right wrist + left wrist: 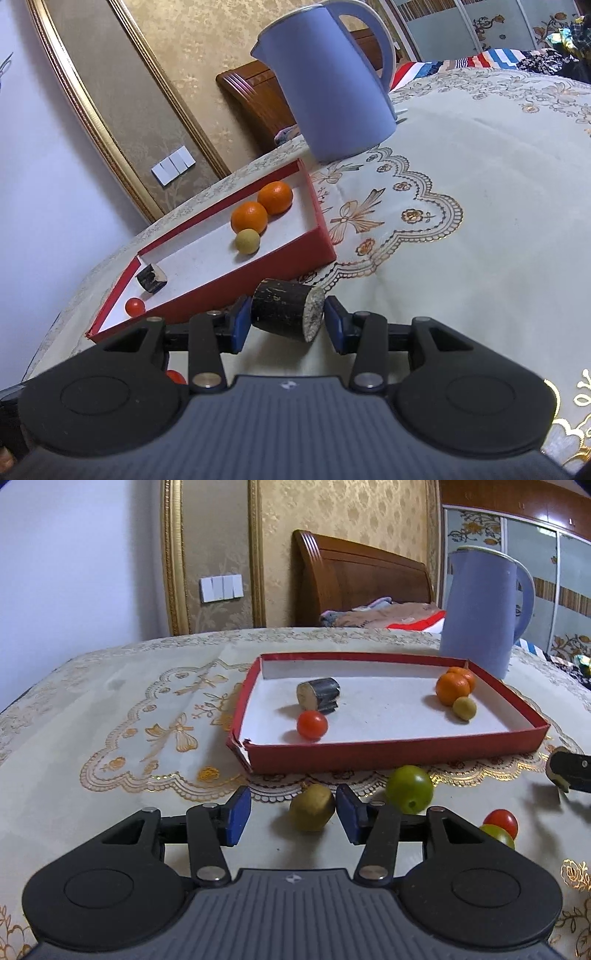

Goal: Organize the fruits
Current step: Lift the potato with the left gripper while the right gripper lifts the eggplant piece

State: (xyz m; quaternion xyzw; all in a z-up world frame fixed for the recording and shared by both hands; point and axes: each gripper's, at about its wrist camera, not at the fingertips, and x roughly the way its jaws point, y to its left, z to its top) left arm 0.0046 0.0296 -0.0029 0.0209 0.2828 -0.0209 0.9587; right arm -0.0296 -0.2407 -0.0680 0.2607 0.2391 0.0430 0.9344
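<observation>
Left tool (292, 814) sits low on the tabletop (110, 775), jaws wide, a yellow-green fruit (312, 806) between the pads, touching the right pad only, not clamped. Right tool (287, 323) is partly open around a dark sugarcane chunk (286, 314); the chunk fills most of the gap, can't tell if it's actually gripped.

Landmark: red tray (388, 755). Inside it: sugarcane piece (318, 695), cherry tomato (312, 724), two oranges (453, 686) with a small yellow fruit (464, 708) touching them. Just in front of the tray: green fruit (410, 789); farther front-right, a red tomato (502, 821) against another green one (498, 834). Behind the tray: blue kettle (480, 609).
</observation>
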